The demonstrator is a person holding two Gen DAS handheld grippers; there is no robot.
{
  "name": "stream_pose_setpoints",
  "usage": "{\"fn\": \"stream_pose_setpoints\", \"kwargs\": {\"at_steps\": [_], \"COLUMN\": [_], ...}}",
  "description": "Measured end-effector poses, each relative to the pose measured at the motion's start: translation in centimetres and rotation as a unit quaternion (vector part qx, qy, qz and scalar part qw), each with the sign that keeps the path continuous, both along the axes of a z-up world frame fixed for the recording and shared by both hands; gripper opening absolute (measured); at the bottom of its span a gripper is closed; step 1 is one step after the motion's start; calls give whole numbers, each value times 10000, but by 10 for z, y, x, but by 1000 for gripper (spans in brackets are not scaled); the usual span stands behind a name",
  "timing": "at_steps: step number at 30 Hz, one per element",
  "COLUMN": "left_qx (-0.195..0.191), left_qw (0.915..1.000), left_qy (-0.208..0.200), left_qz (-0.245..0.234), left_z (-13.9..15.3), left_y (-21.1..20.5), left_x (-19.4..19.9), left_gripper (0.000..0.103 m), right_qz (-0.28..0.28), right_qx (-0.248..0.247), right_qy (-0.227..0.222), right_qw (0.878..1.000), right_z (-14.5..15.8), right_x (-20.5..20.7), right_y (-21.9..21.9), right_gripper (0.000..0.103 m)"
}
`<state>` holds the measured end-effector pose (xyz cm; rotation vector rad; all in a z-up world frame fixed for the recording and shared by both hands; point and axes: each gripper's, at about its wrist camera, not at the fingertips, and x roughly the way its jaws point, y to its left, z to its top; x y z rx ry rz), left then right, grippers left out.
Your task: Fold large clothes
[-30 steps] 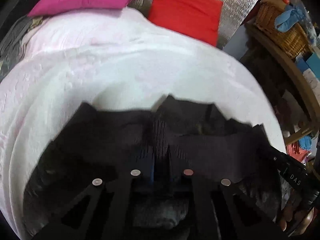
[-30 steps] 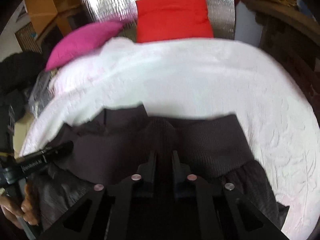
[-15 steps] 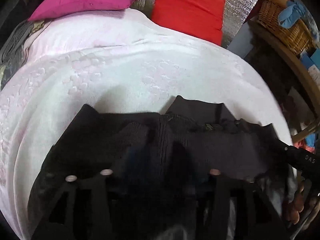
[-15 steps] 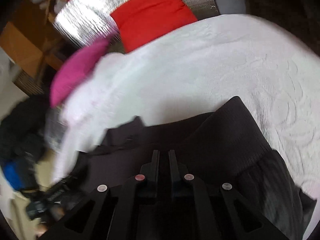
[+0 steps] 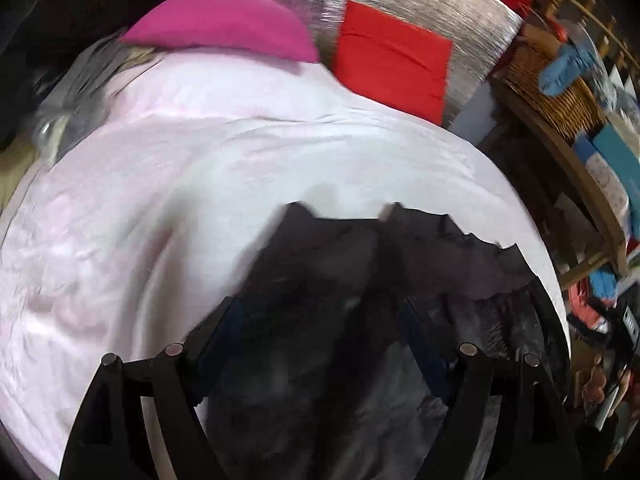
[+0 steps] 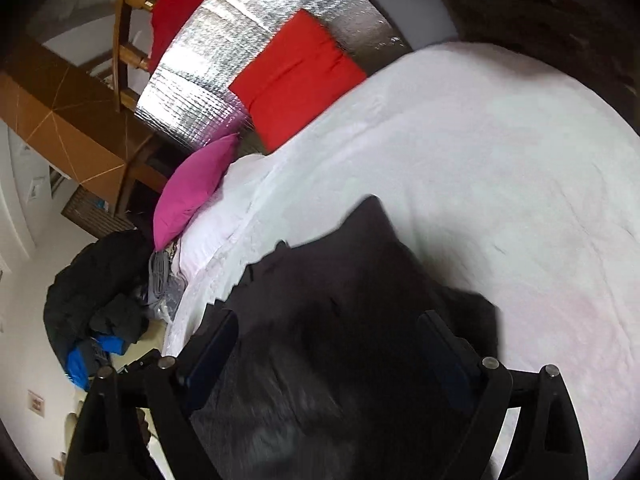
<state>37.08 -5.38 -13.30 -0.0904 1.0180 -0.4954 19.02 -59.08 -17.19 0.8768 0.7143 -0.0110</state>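
Through your left wrist camera, you are looking over a white bedspread [image 5: 240, 184] with a pink pillow [image 5: 224, 24] and red cushion [image 5: 392, 60] at its far end, and shelves with a wicker basket [image 5: 560, 92] to the right. Your left gripper [image 5: 316, 316] is spreading, with the dark garment [image 5: 360, 280] lying loose beneath and between its fingers.

Through your right wrist camera, only here are you seeing a dark clothes pile [image 6: 96, 280] on the floor at left. Your right gripper [image 6: 328, 324] is opening wide over the garment's near edge, gripping nothing.

- We've got a bed with a white bedspread [image 6: 500, 168]
- red cushion [image 5: 390, 66] and pink pillow [image 6: 192, 188] against silver foil insulation [image 6: 224, 64]
- wicker basket [image 5: 548, 84] on a wooden shelf [image 5: 576, 176]
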Motion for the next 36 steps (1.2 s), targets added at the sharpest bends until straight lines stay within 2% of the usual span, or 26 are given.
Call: {"fn": "stream_pose_setpoints", "kwargs": {"at_steps": [4,8,10,13,17,19,23,24,25,26,27,29,31,32,33,36], "left_qx": [-290,-520,-570,-719,-899,-981,-1374,-1384,-1385,-1417,-1497,-1579,-1610,-1665,-1710,-1623], "left_qw": [9986,9938,9901,9858,9754,9709,9607,9610,9607,9584,9549,9524,9539,9535,9541,9609], "left_qy": [388,963,1282,1512,1935,2072,2141,2076,2045,2072,2155,2221,2148,2132,2097,1966], "left_qz": [199,213,48,-97,-559,-687,-1114,-1190,-1269,-1362,-1392,-1366,-1341,-1330,-1281,-1076], "left_z": [-15,-43,-58,-73,-93,-100,-101,-100,-99,-101,-105,-109,-108,-107,-104,-95], "left_y": [48,77,82,82,69,63,44,39,35,30,26,21,15,14,13,12], "left_x": [7,15,17,18,18,19,14,13,12,11,11,12,12,9,9,8], "left_gripper": [83,83,83,83,83,83,89,93,93,93,93,93,93,93,92,70], "right_qz": [-204,-162,-46,313,777,954,1216,1300,1515,1683,1849,1940,1787,1710,1677,1532], "right_qx": [87,594,849,1346,1535,1459,1408,1517,1869,1954,1630,1155,1367,1421,1366,1053], "right_qy": [150,414,540,616,871,856,769,656,448,290,262,525,837,826,796,866], "right_qw": [9996,9972,9949,9885,9812,9810,9795,9776,9696,9657,9688,9728,9708,9715,9731,9787], "right_z": [-13,-40,-55,-74,-92,-94,-89,-86,-83,-77,-68,-70,-88,-90,-86,-78], "right_x": [-34,-49,-48,-38,-16,-6,11,12,16,20,24,31,38,38,37,36], "right_y": [-22,-46,-51,-50,-33,-22,-2,2,10,19,30,43,45,45,46,53], "right_gripper": [93,93,93,93,93,93,99,99,99,99,99,99,99,97,95,85]}}
